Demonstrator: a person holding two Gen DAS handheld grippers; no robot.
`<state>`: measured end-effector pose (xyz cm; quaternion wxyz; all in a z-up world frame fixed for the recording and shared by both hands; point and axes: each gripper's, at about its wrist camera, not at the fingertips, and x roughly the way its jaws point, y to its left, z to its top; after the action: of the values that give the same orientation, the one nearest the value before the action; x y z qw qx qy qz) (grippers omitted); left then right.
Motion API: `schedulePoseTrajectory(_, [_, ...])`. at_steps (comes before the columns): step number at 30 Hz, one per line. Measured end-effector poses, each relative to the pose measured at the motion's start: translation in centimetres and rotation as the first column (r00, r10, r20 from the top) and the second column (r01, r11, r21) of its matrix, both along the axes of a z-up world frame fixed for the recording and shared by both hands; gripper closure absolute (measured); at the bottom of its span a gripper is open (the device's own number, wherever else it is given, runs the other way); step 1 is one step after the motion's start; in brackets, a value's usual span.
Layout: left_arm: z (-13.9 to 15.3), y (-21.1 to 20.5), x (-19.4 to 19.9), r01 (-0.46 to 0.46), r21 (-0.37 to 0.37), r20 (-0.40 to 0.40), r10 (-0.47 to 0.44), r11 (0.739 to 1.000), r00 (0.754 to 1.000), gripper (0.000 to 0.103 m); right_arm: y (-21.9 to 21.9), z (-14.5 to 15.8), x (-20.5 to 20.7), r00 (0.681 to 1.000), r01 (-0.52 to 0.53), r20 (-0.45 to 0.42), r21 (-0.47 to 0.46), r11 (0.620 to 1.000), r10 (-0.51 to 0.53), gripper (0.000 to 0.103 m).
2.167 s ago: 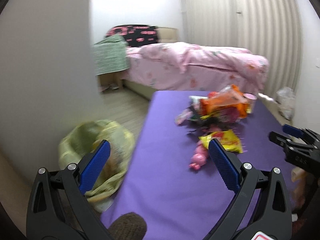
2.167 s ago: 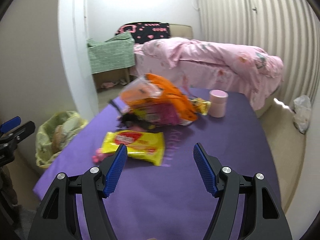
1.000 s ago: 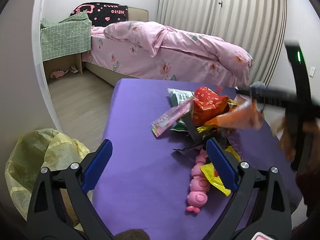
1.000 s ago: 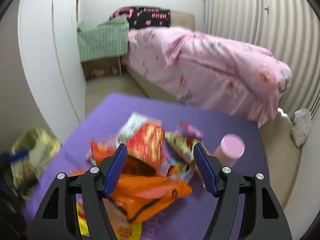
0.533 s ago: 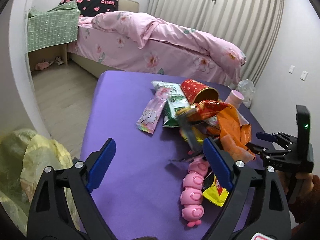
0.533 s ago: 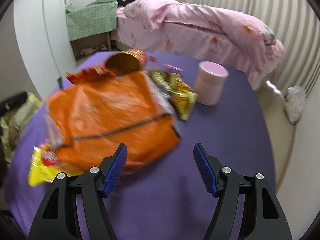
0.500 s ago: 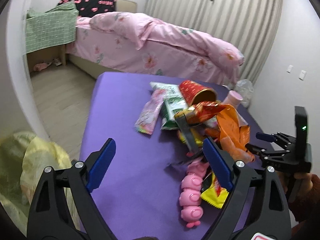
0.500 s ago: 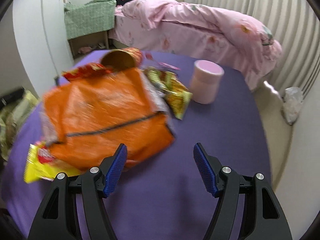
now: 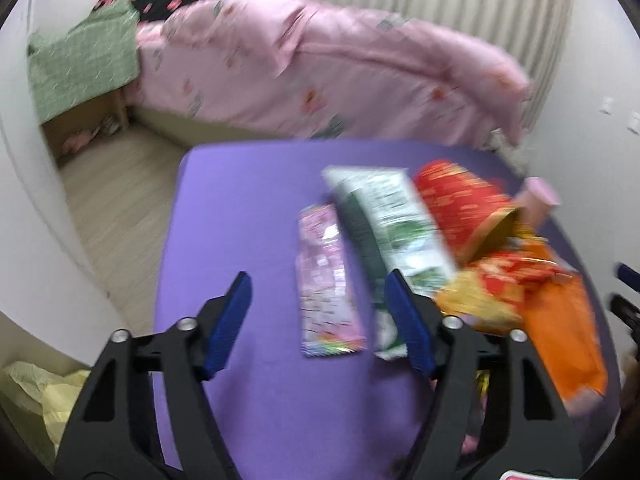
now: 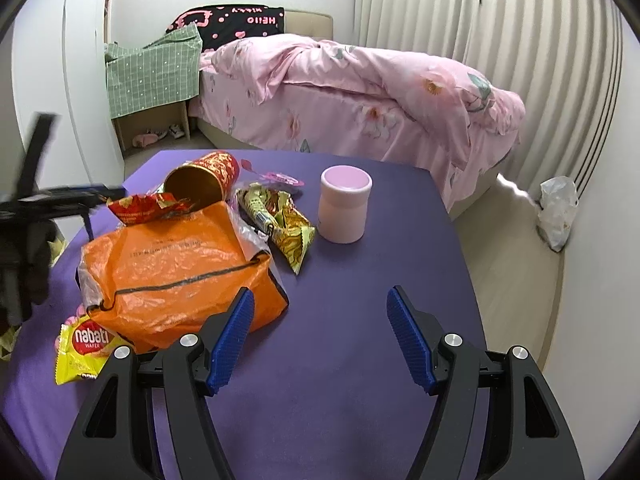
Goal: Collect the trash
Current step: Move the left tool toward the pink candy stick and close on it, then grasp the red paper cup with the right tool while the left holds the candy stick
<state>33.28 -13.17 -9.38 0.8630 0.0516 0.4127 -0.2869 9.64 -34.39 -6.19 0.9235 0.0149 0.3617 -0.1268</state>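
A pile of trash lies on the purple table [image 9: 248,216]. In the left wrist view a pink wrapper [image 9: 326,280] and a green-white wrapper [image 9: 392,216] lie just ahead of my open, empty left gripper [image 9: 320,320], the pink one between its fingers. A red paper cup [image 9: 460,204] lies on its side beside an orange bag [image 9: 560,328]. In the right wrist view the orange bag [image 10: 180,264], red cup [image 10: 204,180], yellow wafer pack [image 10: 86,344] and gold wrapper [image 10: 284,224] lie left of my open, empty right gripper [image 10: 320,332].
A pink lidded jar [image 10: 344,208] stands upright on the table [image 10: 380,280]. A yellow-green trash bag [image 9: 36,400] sits on the floor at the table's left. A pink bed [image 10: 360,96] is behind, and a white plastic bag [image 10: 558,212] lies by the curtain.
My left gripper has moved forward and down over the table, close to the pink and green wrappers. My right gripper has drawn back a little from the orange bag.
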Motion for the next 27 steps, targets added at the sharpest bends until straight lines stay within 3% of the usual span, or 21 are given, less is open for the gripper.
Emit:
schedulePoseTrajectory(4, [-1.7,-0.5,1.2,-0.004,-0.021,-0.061,0.002,1.0,0.998,0.05,0.3,0.5,0.4,1.0,-0.013,0.02,0.007,1.0,0.013,0.038])
schedulePoseTrajectory(6, [-2.1,-1.2,1.2,0.005,0.002,-0.052,-0.005,1.0,0.999,0.064,0.6,0.9,1.3,0.999,-0.028,0.03,0.012,1.0,0.027,0.038])
schedulePoseTrajectory(7, [-2.2,-1.4,1.0,0.008,0.016,-0.055,-0.007,1.0,0.998,0.078,0.8,1.1,1.8,0.999,-0.035,0.034,0.016,0.999,0.034,0.038])
schedulePoseTrajectory(10, [-2.2,-1.1,0.3,0.005,0.009,-0.051,-0.004,1.0,0.999,0.086,1.6,2.1,3.5,0.996,-0.071,0.057,0.027,0.997,0.069,0.038])
schedulePoseTrajectory(19, [0.7,3.4,-3.4,-0.031,-0.115,-0.026,0.028,0.993,0.999,0.086,4.6,2.7,12.5,0.98,-0.2,0.034,0.148,0.969,0.197,0.038])
schedulePoseTrajectory(27, [2.3,6.5,-5.2,-0.033,-0.207,-0.008,0.032,0.978,0.999,0.086,5.4,-1.3,18.3,0.973,-0.171,-0.127,0.15,0.974,0.19,0.038])
